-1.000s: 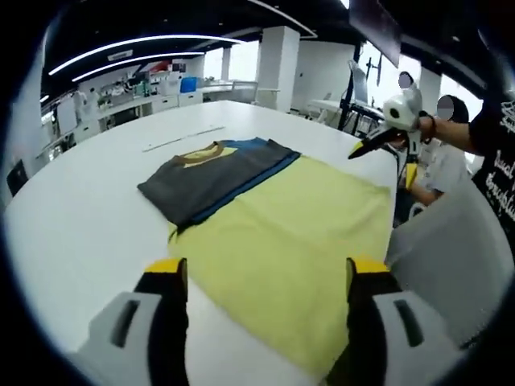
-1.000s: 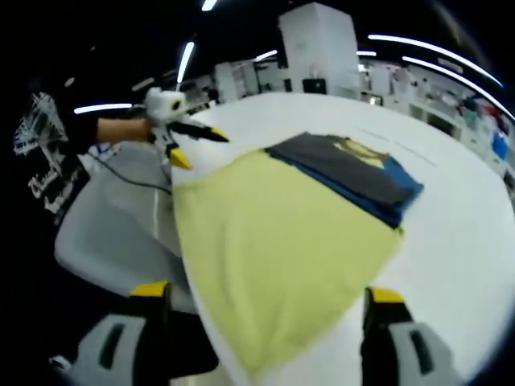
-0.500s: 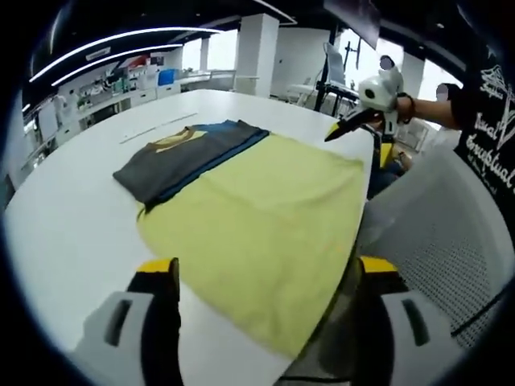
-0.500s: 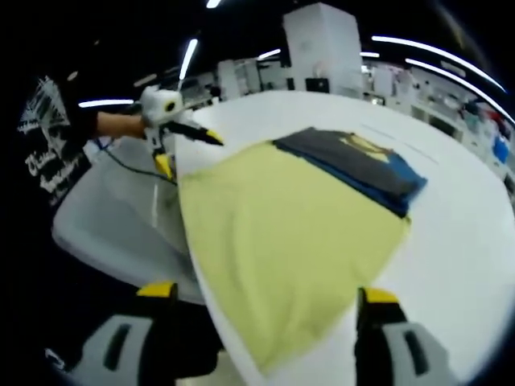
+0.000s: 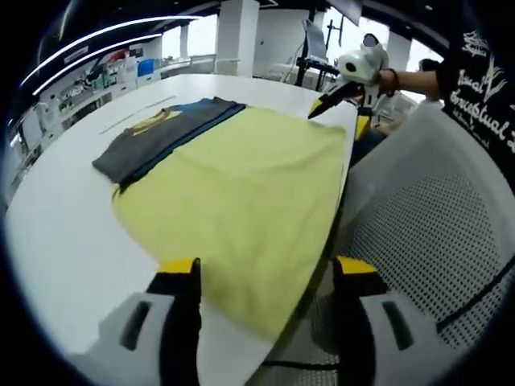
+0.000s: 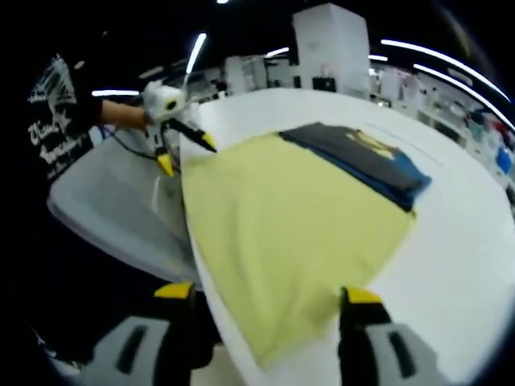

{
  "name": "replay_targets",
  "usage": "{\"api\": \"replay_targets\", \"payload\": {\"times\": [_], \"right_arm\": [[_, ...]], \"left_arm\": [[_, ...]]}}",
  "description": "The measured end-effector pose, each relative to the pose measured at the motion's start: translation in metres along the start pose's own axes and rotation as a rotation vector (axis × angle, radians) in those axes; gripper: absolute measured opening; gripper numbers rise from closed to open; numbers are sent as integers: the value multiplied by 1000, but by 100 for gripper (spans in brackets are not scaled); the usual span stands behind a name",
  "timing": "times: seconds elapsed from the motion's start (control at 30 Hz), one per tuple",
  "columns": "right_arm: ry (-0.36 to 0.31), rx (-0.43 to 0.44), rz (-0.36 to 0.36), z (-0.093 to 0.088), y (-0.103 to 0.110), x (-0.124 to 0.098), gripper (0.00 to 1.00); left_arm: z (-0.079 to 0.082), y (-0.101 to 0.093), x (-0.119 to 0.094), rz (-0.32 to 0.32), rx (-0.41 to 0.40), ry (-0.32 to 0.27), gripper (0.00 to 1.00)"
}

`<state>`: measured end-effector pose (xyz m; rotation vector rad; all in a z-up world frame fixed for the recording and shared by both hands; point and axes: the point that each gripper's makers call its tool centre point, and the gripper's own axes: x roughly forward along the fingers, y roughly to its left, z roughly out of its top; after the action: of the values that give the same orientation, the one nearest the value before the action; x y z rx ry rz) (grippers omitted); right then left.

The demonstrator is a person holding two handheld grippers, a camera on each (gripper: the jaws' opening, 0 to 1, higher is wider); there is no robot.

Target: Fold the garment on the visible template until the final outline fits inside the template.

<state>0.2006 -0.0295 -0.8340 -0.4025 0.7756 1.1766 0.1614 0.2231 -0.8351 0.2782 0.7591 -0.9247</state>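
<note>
A yellow cloth template (image 5: 241,185) lies on the white table (image 5: 56,225), reaching its near edge. The folded garment (image 5: 157,133), dark grey with a blue band and yellow print, rests across the template's far end. My left gripper (image 5: 265,269) hovers open over the template's near edge, holding nothing. In the right gripper view the template (image 6: 298,217) and garment (image 6: 362,161) show again. My right gripper (image 6: 269,293) stands open above the template's other corner, also holding nothing. Each gripper shows in the other's view: right gripper (image 5: 338,119), left gripper (image 6: 187,155).
A white mesh chair (image 5: 418,225) stands tight against the table edge beside the template, and shows grey in the right gripper view (image 6: 113,209). A person in a black printed shirt (image 5: 483,88) holds the grippers. Desks and pillars stand far behind.
Both grippers have moved in lower toward the template's near corners at the table edge, and their jaws stand slightly narrower. The garment and template have not moved.
</note>
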Motion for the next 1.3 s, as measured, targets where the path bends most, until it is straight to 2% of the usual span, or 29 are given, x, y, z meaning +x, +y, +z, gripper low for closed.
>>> {"api": "replay_targets", "payload": {"times": [0.07, 0.17, 0.27, 0.43, 0.47, 0.6, 0.87, 0.97, 1.07, 1.17, 1.3], "right_arm": [[6, -11, -1, -2, 0, 0, 67], [6, -20, 1, -3, 2, 1, 67], [11, -30, -5, -6, 3, 2, 62], [43, -53, -22, -15, 0, 6, 56], [45, -58, -27, -15, -1, 6, 54], [68, -108, -66, -17, -7, 6, 48], [67, -124, -56, -16, -4, 6, 49], [69, -127, -56, -15, -4, 6, 48], [61, -123, -69, -14, -7, 6, 41], [49, -134, -68, -12, -6, 6, 29], [38, -135, -70, -10, -4, 7, 13]], "left_arm": [[-3, -1, 0, 2, 2, 23, 50], [-7, -6, -1, -10, 7, 29, 48], [-10, -9, -2, -6, 32, 38, 46], [-11, -3, -2, 23, 76, 47, 39], [-12, 0, -2, 36, 106, 53, 37], [-12, -1, -2, 25, 124, 39, 37], [-13, 2, -3, 20, 124, 35, 37], [-11, 4, -3, 31, 112, 31, 35], [-10, 7, -2, 43, 106, 31, 32], [-8, 8, -1, 53, 99, 38, 28], [-5, 8, 2, 64, 106, 42, 15]]}}
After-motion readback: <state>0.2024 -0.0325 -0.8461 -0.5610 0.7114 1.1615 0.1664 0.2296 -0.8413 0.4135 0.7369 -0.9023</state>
